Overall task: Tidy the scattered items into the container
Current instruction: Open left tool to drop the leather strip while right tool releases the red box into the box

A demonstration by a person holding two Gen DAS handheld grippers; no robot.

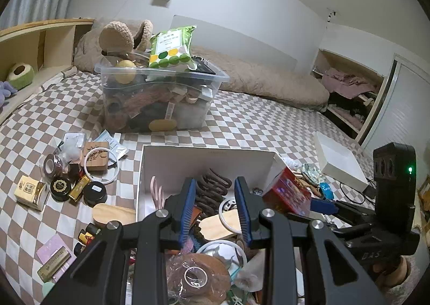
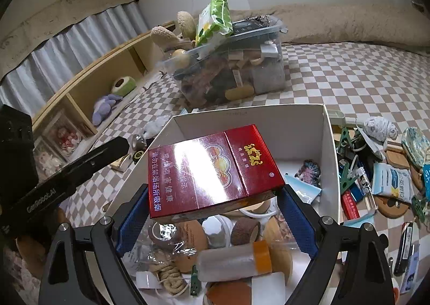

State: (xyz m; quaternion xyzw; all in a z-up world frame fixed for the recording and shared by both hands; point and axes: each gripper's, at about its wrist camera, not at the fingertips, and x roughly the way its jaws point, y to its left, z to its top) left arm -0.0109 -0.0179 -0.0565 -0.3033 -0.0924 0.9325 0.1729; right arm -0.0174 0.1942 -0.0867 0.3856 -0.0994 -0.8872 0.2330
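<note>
The right hand-held gripper [image 2: 212, 208] is clamping the red carton [image 2: 212, 170] across its width, hovering just over the white box [image 2: 329, 143], long axis running left-right, while the left hand-held gripper [image 1: 215, 211] is hanging nearly closed, empty.

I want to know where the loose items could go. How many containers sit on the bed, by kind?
Clear plastic bin: 1
White cardboard box: 1
Shallow white tray or lid: 1
Total: 3
</note>
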